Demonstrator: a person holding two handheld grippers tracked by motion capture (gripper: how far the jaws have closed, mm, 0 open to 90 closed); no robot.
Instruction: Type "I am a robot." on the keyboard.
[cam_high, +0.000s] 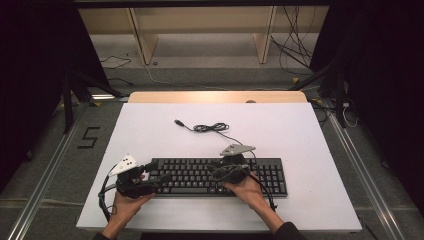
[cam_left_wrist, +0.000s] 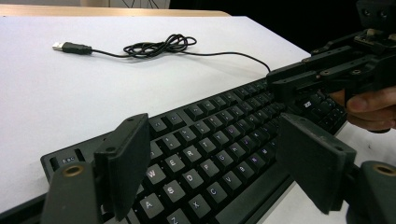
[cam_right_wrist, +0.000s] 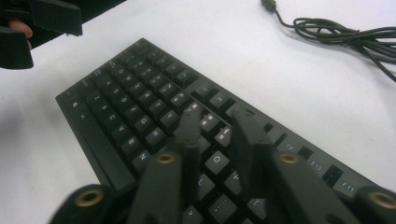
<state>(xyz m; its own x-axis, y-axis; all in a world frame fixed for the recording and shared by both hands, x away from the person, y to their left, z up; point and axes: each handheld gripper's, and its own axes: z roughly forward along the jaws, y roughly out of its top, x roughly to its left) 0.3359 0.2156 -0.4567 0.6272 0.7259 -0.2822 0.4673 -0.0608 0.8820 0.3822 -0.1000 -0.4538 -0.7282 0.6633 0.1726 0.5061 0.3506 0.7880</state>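
A black keyboard (cam_high: 220, 176) lies across the near middle of the white table (cam_high: 300, 135). Its cable runs back to a loose coil (cam_high: 210, 128) and a USB plug (cam_high: 177, 122). My left gripper (cam_high: 157, 172) is at the keyboard's left end. In the left gripper view it (cam_left_wrist: 215, 126) stands wide open just above the letter keys (cam_left_wrist: 201, 163), holding nothing. My right gripper (cam_high: 213, 168) hovers over the keyboard's middle. In the right gripper view its jaws (cam_right_wrist: 217, 116) are close together with a narrow gap, low over the upper key rows, nothing between them.
Bare white table surface lies behind and to both sides of the keyboard. The cable coil (cam_left_wrist: 159, 46) and plug (cam_left_wrist: 70, 46) lie on it behind the keys. Wooden furniture legs and loose wires sit on the floor beyond the table.
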